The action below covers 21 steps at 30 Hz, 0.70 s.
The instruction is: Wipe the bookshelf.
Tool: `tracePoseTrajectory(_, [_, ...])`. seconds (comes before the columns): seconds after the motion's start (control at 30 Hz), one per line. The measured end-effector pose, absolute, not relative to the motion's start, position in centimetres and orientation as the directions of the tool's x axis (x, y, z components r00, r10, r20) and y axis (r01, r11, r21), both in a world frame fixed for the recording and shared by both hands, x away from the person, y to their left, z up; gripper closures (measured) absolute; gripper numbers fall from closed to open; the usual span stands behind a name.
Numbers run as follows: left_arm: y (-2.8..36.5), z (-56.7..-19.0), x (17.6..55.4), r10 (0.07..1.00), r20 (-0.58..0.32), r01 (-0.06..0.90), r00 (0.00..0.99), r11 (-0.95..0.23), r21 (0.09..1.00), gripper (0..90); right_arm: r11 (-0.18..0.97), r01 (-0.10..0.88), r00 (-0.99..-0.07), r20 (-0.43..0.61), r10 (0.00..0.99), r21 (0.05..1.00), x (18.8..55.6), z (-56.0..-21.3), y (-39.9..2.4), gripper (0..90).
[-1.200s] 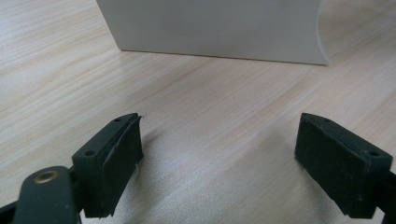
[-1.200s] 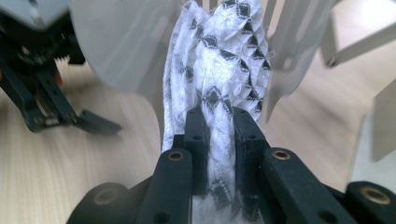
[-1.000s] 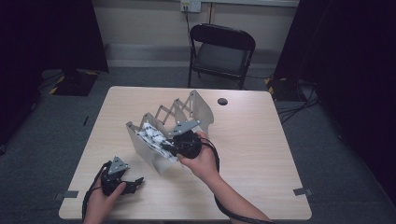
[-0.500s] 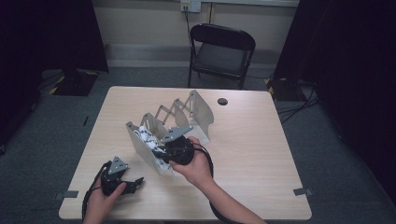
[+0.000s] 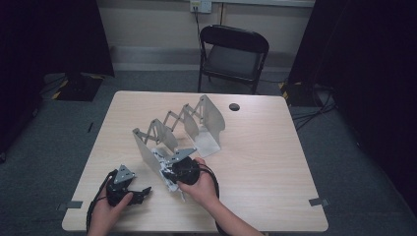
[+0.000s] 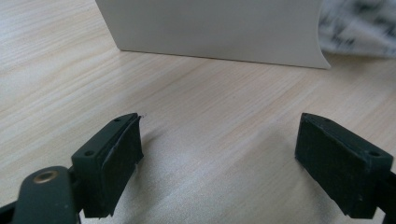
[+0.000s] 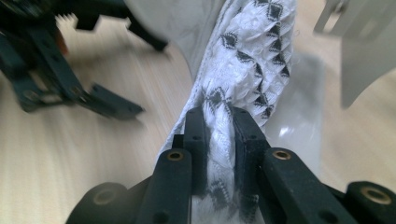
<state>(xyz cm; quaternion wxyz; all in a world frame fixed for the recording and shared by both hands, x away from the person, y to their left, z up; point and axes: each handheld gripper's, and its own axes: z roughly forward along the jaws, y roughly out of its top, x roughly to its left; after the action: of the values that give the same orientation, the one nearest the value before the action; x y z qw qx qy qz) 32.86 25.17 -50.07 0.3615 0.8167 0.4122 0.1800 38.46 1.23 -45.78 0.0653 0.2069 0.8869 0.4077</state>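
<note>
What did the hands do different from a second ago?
The right gripper, shut on the white patterned cloth, slid down the table toward the person, away from the metal rack. The left gripper stayed open in its place; the rack did not move.

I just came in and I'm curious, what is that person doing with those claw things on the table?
A person sits at a wooden table with a claw in each hand. The right claw is pinched shut on a white cloth with black diamond shapes, next to a folding metal rack with upright plates. The left claw is open, holds nothing, and sits low over the bare table near the rack's front plate. Why the cloth is being held can't be told.
</note>
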Motion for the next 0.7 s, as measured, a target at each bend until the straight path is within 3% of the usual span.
tracePoseTrajectory(0.3, [25.2, -50.1, 32.9, 0.804, -0.002, 0.543, 0.595, -0.4, 0.739, 14.4, 0.605, 0.328, -0.902, 0.05, 0.429, 0.725, 38.9, -47.3, 1.2, 78.4])
tracePoseTrajectory(0.7, [25.2, -50.1, 32.9, 0.803, -0.003, 0.544, 0.596, -0.401, 0.737, 14.4, 0.524, 0.288, -0.886, 0.016, 0.463, 0.802, 40.6, -40.9, 0.1, 78.8])
